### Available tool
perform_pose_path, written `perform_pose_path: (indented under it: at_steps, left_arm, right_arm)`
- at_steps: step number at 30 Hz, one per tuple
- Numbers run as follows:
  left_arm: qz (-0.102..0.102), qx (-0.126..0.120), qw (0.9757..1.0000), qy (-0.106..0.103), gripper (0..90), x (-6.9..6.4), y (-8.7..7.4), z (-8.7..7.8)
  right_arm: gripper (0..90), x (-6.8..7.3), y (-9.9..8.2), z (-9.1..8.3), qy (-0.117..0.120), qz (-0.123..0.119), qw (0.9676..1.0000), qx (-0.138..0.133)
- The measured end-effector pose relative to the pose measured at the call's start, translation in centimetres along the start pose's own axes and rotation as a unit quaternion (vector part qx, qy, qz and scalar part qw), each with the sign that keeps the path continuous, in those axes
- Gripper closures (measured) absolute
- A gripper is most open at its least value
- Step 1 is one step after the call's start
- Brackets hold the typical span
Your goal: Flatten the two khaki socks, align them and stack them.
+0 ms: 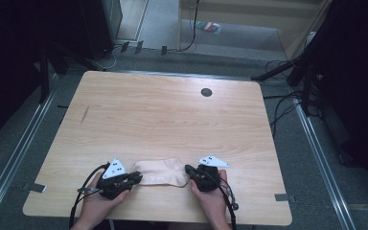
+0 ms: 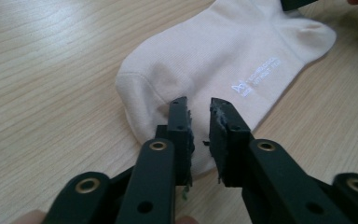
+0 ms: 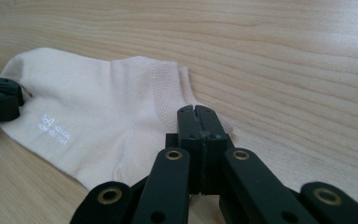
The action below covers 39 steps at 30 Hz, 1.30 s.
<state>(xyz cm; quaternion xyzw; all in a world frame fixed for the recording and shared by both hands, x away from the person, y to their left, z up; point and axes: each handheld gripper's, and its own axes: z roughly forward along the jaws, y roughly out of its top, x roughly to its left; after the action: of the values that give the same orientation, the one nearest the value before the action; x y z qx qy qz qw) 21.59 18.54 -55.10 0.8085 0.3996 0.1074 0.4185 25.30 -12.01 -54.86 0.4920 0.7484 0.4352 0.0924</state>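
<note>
Cream sock (image 1: 159, 172) flat between left, right jaws.

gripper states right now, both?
Left gripper: open, jaws apart over the sock.
Right gripper: closed at the sock's edge; whether it pinches fabric cannot be told.

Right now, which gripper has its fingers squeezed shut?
The right gripper: its fingers touch each other, over the sock. The left gripper shows a gap.
</note>
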Motion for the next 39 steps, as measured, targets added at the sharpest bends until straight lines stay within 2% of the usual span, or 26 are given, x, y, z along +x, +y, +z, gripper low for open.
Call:
perform_pose_path:
  at_steps: [1, 2, 3, 4, 5, 6, 7, 8, 9, 10, 11, 13, 14, 15, 16, 19, 21, 24, 25, 26, 27, 29, 31, 32, 36, 39]
  left_arm:
    - [-0.003, -0.006, 1.0, -0.005, 75.3, 0.0, 0.0, 0.0]
    - [-0.006, -0.021, 0.9997, -0.011, 71.7, 0.1, 0.0, -0.2]
    - [-0.007, -0.056, 0.9981, -0.026, 65.0, 0.3, 0.0, -0.8]
    - [-0.011, -0.076, 0.9965, -0.033, 63.9, 0.5, 0.0, -1.2]
    - [-0.011, -0.076, 0.9965, -0.033, 60.5, 0.5, 0.0, -1.2]
    - [-0.015, -0.089, 0.9952, -0.037, 60.5, 0.7, 0.0, -1.4]
    - [-0.021, -0.11, 0.9931, -0.037, 55.9, 1.0, -0.1, -1.8]
    - [-0.027, -0.121, 0.9917, -0.034, 50.6, 1.3, -0.1, -2.0]
    - [-0.04, -0.132, 0.9901, -0.024, 40.0, 1.7, -0.1, -2.5]
    - [-0.04, -0.132, 0.9901, -0.024, 34.4, 1.7, -0.1, -2.5]
    - [-0.043, -0.137, 0.9895, -0.012, 34.4, 1.9, -0.1, -2.8]
    - [-0.055, -0.156, 0.9861, 0.014, 27.6, 2.1, -0.1, -3.6]
    - [-0.066, -0.169, 0.9829, 0.028, 19.4, 2.5, -0.1, -4.3]
    - [-0.066, -0.169, 0.9829, 0.028, 16.8, 2.5, -0.1, -4.3]
    - [-0.073, -0.177, 0.9809, 0.033, 16.8, 2.8, -0.1, -4.6]
    - [-0.087, -0.183, 0.9782, 0.045, 13.9, 3.8, -0.5, -5.3]
    - [-0.088, -0.182, 0.9779, 0.052, 13.1, 4.5, -0.7, -5.8]
    - [-0.103, -0.174, 0.9768, 0.07, 12.6, 5.5, -1.2, -6.2]
    - [-0.111, -0.172, 0.9758, 0.077, 13.4, 5.9, -1.4, -6.4]
    - [-0.114, -0.173, 0.975, 0.081, 13.4, 6.2, -1.6, -6.6]
    - [-0.116, -0.176, 0.974, 0.084, 13.2, 6.5, -1.8, -6.7]
    - [-0.12, -0.172, 0.9732, 0.094, 13.3, 7.0, -2.2, -7.1]
    - [-0.125, -0.169, 0.9722, 0.103, 13.3, 7.6, -2.7, -7.4]
    - [-0.129, -0.168, 0.9713, 0.108, 13.3, 7.9, -2.9, -7.6]
    - [-0.128, -0.162, 0.9703, 0.126, 13.3, 8.7, -3.6, -8.1]
    - [-0.117, -0.16, 0.9699, 0.142, 13.3, 9.4, -4.2, -8.9]
  right_arm:
    - [87.2, 0.0, 0.0, 0.0, 0.0, 0.0, 1.0, 0.0]
    - [80.3, 0.0, 0.0, -0.1, 0.005, 0.002, 1.0, -0.003]
    - [67.2, -0.1, 0.2, -0.5, 0.013, -0.003, 0.9997, -0.022]
    - [59.8, -0.1, 0.2, -0.7, 0.011, -0.011, 0.9994, -0.031]
    - [59.8, -0.1, 0.2, -0.7, 0.011, -0.011, 0.9994, -0.031]
    - [52.4, -0.2, 0.3, -0.8, 0.005, -0.02, 0.999, -0.04]
    - [45.7, -0.1, 0.4, -0.9, 0.001, -0.022, 0.9988, -0.043]
    - [39.6, -0.2, 0.5, -1.1, -0.002, -0.027, 0.9982, -0.053]
    - [30.6, -0.4, 0.7, -1.4, -0.002, -0.025, 0.9979, -0.059]
    - [30.6, -0.4, 0.7, -1.4, -0.002, -0.025, 0.9979, -0.059]
    - [27.5, -0.7, 0.8, -1.6, -0.002, -0.022, 0.9976, -0.066]
    - [21.2, -1.1, 1.0, -2.0, -0.004, -0.02, 0.9971, -0.074]
    - [16.4, -1.4, 1.2, -2.3, -0.008, -0.023, 0.9966, -0.079]
    - [16.4, -1.4, 1.2, -2.3, -0.008, -0.023, 0.9966, -0.079]
    - [14.7, -1.6, 1.3, -2.6, -0.011, -0.021, 0.9964, -0.081]
    - [13.8, -2.1, 1.5, -3.5, -0.024, -0.036, 0.9949, -0.091]
    - [13.8, -2.7, 1.5, -4.0, -0.028, -0.027, 0.9947, -0.095]
    - [13.7, -3.8, 1.4, -4.9, -0.037, -0.022, 0.994, -0.101]
    - [13.7, -4.6, 1.2, -5.5, -0.046, -0.019, 0.9936, -0.101]
    - [13.7, -4.6, 1.2, -5.5, -0.046, -0.019, 0.9936, -0.101]
    - [13.6, -5.4, 1.0, -6.0, -0.052, -0.016, 0.9931, -0.104]
    - [13.6, -5.9, 0.9, -6.3, -0.058, -0.014, 0.9928, -0.104]
    - [13.7, -7.3, 0.4, -7.1, -0.073, -0.005, 0.9916, -0.106]
    - [13.7, -7.3, 0.4, -7.1, -0.073, -0.005, 0.9916, -0.106]
    - [13.7, -9.1, -0.3, -8.3, -0.092, 0.004, 0.99, -0.107]
    - [13.7, -10.2, -0.9, -8.9, -0.101, 0.007, 0.9895, -0.103]
